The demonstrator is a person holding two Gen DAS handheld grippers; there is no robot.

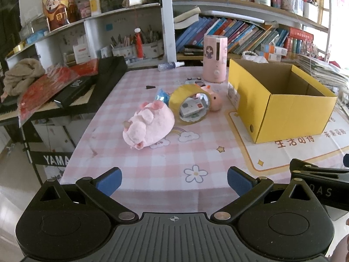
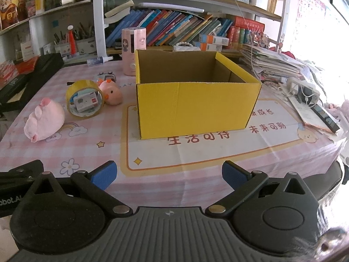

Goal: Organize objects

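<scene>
An open yellow cardboard box (image 1: 281, 107) (image 2: 196, 107) stands on the pink checked tablecloth; what shows of its inside is bare. Left of it lie a pink plush pig (image 1: 148, 124) (image 2: 44, 120), a yellow tape roll (image 1: 189, 104) (image 2: 85, 98) standing on edge with a small card box seen through its hole, and a round pink chick toy (image 1: 214, 101) (image 2: 111, 92). A blue wrapped item (image 1: 162, 96) lies behind the pig. My left gripper (image 1: 174, 182) is open and empty near the table's front edge. My right gripper (image 2: 169, 175) is open and empty in front of the yellow box.
A pink cylinder appliance (image 1: 214, 59) (image 2: 133, 50) and a spray bottle (image 1: 171, 65) stand at the back. A black keyboard with red papers (image 1: 72, 83) borders the table's left. Papers, cables and a phone (image 2: 309, 100) lie right. Bookshelves rise behind.
</scene>
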